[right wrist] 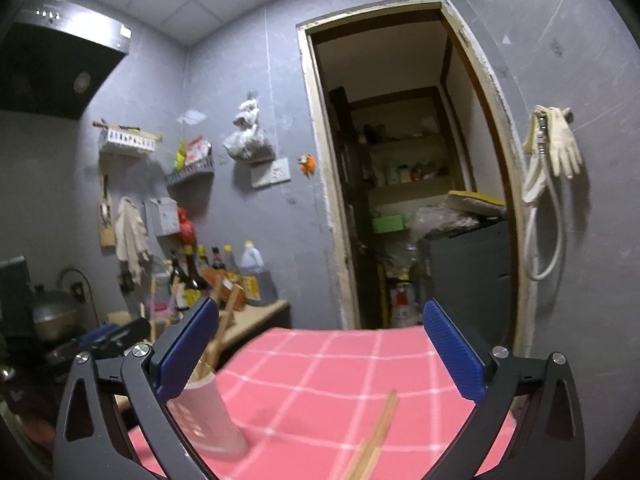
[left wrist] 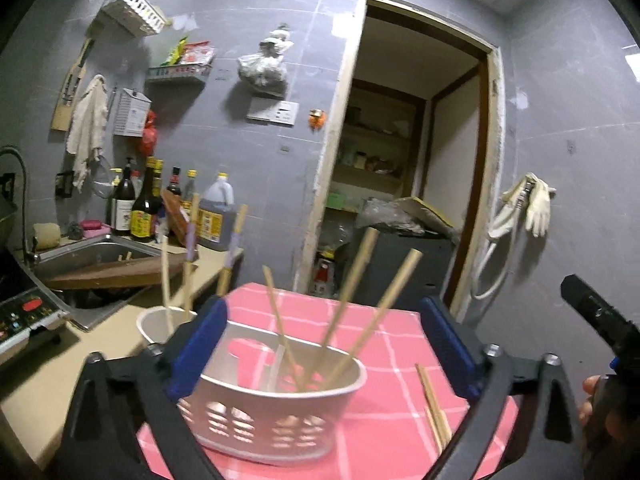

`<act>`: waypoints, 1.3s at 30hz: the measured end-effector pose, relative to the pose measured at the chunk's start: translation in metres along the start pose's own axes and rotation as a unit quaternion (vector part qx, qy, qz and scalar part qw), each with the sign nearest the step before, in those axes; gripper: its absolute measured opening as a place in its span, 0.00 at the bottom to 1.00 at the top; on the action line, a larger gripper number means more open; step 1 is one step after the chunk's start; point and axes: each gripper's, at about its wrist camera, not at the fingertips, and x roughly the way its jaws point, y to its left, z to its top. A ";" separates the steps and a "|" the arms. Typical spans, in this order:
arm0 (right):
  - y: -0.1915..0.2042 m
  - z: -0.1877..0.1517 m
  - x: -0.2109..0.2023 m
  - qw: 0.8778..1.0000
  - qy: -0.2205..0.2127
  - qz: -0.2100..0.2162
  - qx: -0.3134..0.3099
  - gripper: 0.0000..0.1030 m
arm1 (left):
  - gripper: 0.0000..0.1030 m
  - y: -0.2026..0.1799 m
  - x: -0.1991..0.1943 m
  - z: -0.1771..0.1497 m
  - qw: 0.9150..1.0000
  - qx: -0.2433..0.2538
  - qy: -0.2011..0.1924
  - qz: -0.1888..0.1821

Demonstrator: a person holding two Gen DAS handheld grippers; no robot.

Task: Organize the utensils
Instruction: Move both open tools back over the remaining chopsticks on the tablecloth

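Left gripper (left wrist: 324, 344): jaws spread wide, holding nothing, above the basket.
Right gripper (right wrist: 320, 354): jaws wide apart, empty, over the cloth.
Basket (left wrist: 280, 412): white, slotted, on the pink checked cloth (left wrist: 392, 344); three chopsticks (left wrist: 352, 312) lean inside.
Loose chopsticks (right wrist: 380, 432): flat on the cloth, right of the basket.
Cup (left wrist: 160, 326): behind the basket, holding more chopsticks.

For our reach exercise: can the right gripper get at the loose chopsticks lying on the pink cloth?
Probably yes. The right gripper has its jaws open and empty, and the loose chopsticks lie on the pink cloth just ahead, with nothing between.
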 end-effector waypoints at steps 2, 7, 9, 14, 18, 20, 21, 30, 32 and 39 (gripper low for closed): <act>-0.008 -0.004 -0.006 1.000 0.007 -0.011 -0.006 1.00 | 0.93 -0.011 0.001 -0.005 1.000 0.009 0.008 -0.007; -0.026 -0.015 -0.013 0.999 0.033 -0.029 -0.010 1.00 | 0.93 -0.034 0.003 -0.019 0.999 0.030 0.023 -0.019; -0.032 -0.020 -0.015 0.998 0.045 -0.034 -0.013 1.00 | 0.94 -0.041 0.006 -0.026 0.999 0.036 0.033 -0.024; -0.046 -0.034 -0.016 0.995 0.084 -0.048 -0.015 1.00 | 0.96 -0.053 0.017 -0.046 0.996 0.048 0.065 -0.032; -0.056 -0.045 -0.011 0.991 0.119 -0.058 -0.010 1.00 | 0.96 -0.059 0.025 -0.062 0.994 0.055 0.091 -0.035; -0.059 -0.050 -0.006 0.988 0.141 -0.065 -0.010 1.00 | 0.96 -0.063 0.032 -0.070 0.992 0.058 0.110 -0.035; -0.060 -0.052 -0.004 0.986 0.152 -0.066 -0.010 1.00 | 0.96 -0.065 0.034 -0.073 0.991 0.059 0.118 -0.035; -0.066 -0.088 0.038 0.954 0.292 -0.070 -0.017 0.90 | 0.96 -0.063 0.060 -0.098 0.979 0.051 0.198 -0.026; -0.065 -0.097 0.045 0.946 0.318 -0.062 -0.020 0.86 | 0.96 -0.060 0.064 -0.100 0.976 0.048 0.211 -0.022; -0.054 -0.117 0.054 0.926 0.375 -0.036 -0.041 0.85 | 0.96 -0.047 0.077 -0.105 0.965 0.024 0.260 -0.015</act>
